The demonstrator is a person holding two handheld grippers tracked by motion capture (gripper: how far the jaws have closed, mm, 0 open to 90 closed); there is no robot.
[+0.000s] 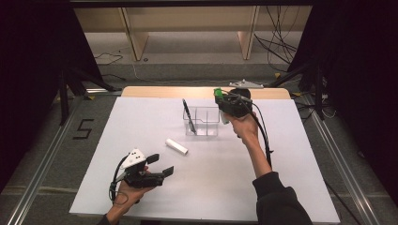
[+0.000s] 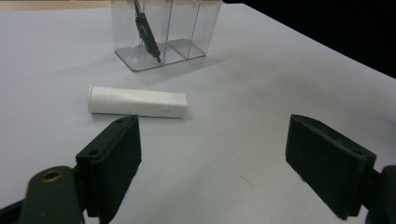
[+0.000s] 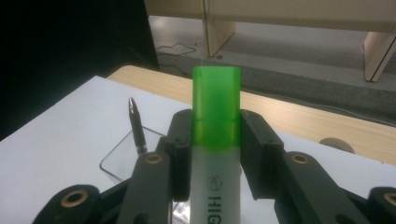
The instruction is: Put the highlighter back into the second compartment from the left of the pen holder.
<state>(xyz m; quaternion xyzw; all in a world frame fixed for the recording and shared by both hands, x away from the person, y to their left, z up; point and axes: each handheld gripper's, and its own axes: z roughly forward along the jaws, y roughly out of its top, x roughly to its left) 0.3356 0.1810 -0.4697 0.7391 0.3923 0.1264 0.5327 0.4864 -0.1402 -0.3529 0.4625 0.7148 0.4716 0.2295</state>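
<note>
High view showed the left tool (image 1: 159, 165) low over the near left part of the white desk (image 1: 281, 187), held in the person's left hand (image 1: 126, 191), its jaws spread wide with nothing between them. Just ahead of that tool, a little beyond its jaws, a white tube (image 1: 176, 146) lay flat on the desk; in the left gripper view the white tube (image 2: 137, 101) lay crosswise just past the tip of the left-hand jaw, apart from it. Farther ahead stood a clear organizer (image 1: 202, 121) with dividers, and a black pen (image 1: 188, 115) leaned upright in its left compartment; the left gripper view showed the clear organizer (image 2: 187, 37) behind the tube with the black pen (image 2: 147, 35) inside. To the right, the right tool (image 1: 221, 99) was held up above the organizer's right end. In the right gripper view the right tool (image 3: 215, 156) was clamped on a green highlighter (image 3: 216, 140), jaws pressed against both its sides, its green cap pointing up beyond the jaw tips, with the pen's tip below and to their left.
</note>
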